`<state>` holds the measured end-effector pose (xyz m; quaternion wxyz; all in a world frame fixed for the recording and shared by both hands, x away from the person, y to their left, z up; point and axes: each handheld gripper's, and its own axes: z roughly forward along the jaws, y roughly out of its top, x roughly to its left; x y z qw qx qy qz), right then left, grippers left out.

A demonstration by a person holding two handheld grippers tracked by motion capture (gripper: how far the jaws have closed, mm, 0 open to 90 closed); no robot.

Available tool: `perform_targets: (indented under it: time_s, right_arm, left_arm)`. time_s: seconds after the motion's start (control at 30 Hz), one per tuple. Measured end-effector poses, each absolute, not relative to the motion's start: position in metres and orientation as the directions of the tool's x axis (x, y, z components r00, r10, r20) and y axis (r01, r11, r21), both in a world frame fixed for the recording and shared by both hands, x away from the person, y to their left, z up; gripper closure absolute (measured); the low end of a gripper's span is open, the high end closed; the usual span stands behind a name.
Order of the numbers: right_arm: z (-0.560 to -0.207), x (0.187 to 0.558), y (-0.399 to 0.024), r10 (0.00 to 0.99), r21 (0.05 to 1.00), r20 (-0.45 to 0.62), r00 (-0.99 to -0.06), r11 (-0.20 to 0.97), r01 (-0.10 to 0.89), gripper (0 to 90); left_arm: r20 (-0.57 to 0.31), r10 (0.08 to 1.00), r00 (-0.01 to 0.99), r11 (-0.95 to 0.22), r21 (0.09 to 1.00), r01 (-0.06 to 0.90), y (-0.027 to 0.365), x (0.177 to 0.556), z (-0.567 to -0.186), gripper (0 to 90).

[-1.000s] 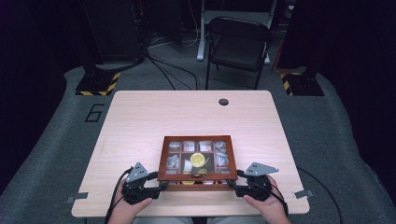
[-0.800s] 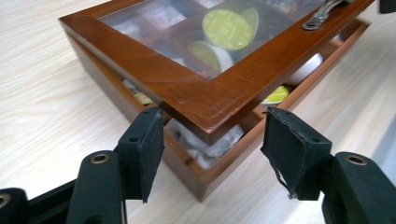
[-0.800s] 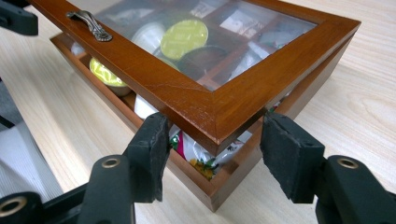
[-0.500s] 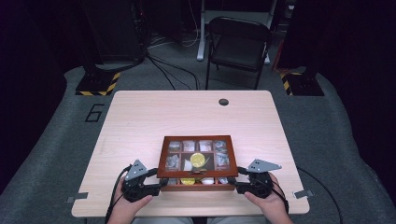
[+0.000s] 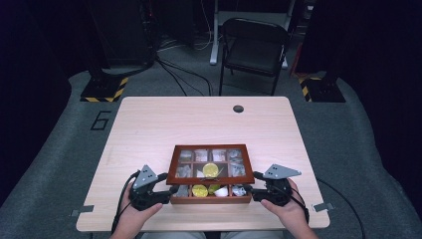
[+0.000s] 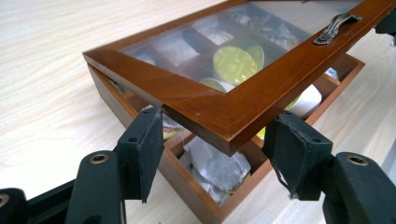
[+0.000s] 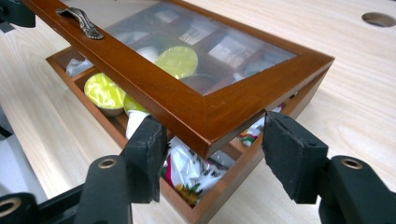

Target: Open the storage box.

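Observation:
A brown wooden box point(image 5: 209, 199) with several compartments of tea bags and yellow capsules point(image 5: 210, 170) stands near the table's front edge. Its glass-paned lid point(image 5: 211, 162) is tilted up at the front. My left gripper point(image 5: 171, 190) is shut on the lid's front left corner point(image 6: 205, 100), pads against the frame's two edges. My right gripper point(image 5: 250, 189) holds the front right corner point(image 7: 187, 100) the same way. Both pairs of jaws have just been opening a little with the corners still between them. A metal handle point(image 6: 337, 25) sits on the lid's front rail.
The light wooden table point(image 5: 174, 124) stretches bare behind the box, with a round cable hole point(image 5: 238, 108) near its far edge. A dark folding chair point(image 5: 254, 47) and stands with cables lie on the floor beyond the table.
The front of the lid has risen, and the front row of compartments shows more below it. Both hands stay at the box's front corners.

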<state>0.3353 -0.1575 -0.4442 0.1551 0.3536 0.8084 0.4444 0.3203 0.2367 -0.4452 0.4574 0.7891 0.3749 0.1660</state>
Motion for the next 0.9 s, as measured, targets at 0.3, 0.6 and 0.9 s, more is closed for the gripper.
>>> perform_targets:
  time_s: [0.3, 0.6, 0.9]
  right_arm:
    - [-0.436, 0.341, -0.159, 0.704, 0.837, 0.081, -0.706, 0.336, 0.431, 39.6]
    - [-0.43, 0.345, -0.16, 0.706, 0.842, 0.106, -0.7, 0.311, 0.441, 39.6]
    - [-0.419, 0.351, -0.162, 0.698, 0.849, 0.113, -0.707, 0.301, 0.434, 40.7]
  left_arm:
    - [-0.098, 0.744, 0.661, -0.28, 0.853, 0.44, 0.238, 0.326, -0.439, 38.0]
    - [-0.104, 0.742, 0.663, -0.271, 0.857, 0.438, 0.239, 0.331, -0.432, 37.8]
    - [-0.101, 0.739, 0.666, -0.265, 0.866, 0.425, 0.24, 0.338, -0.424, 38.0]
